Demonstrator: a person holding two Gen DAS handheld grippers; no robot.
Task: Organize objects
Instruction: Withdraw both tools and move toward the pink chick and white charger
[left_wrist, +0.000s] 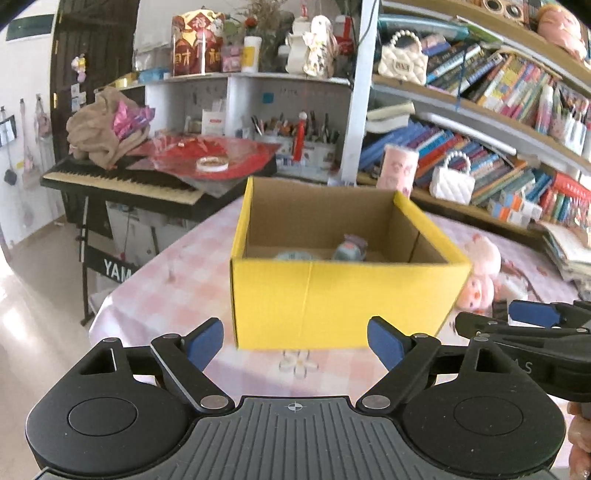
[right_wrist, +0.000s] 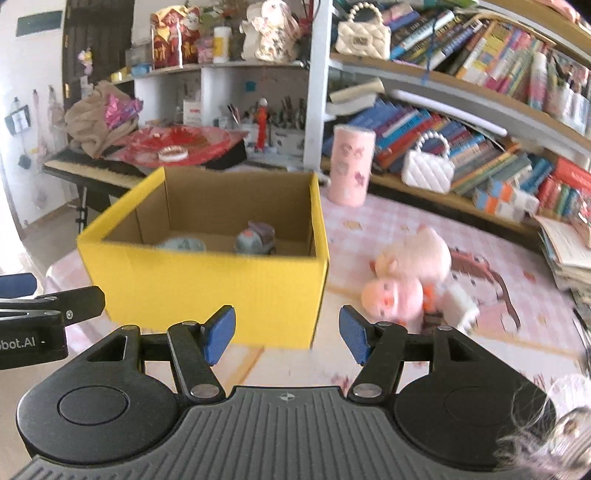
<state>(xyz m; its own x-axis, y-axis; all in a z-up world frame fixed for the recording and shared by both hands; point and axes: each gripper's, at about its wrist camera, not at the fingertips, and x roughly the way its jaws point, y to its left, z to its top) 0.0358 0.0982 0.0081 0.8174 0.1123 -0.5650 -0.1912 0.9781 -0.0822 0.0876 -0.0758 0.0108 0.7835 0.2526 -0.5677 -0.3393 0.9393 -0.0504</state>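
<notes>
Left tool (left_wrist: 295, 345): spread apart, empty, facing the yellow box (left_wrist: 340, 295).
Right tool (right_wrist: 287, 339): parted, empty, aimed between box and pink plush toys (right_wrist: 406, 273), likely for pickup.
Toys: lying on worktop (right_wrist: 388, 221), just beside box.
Box: open-topped, two small toys already inside.

Left wrist camera looking forward and slightly down along its fingers, facing the near wall of the yellow box (left_wrist: 332, 299) from close by, right wrist camera sitting further right, facing the box's (right_wrist: 207, 288) corner and pink plush toys (right_wrist: 406, 273), both sharing box, checked tablecloth (left_wrist: 166, 288), bookshelves (left_wrist: 498, 122) behind.
</notes>
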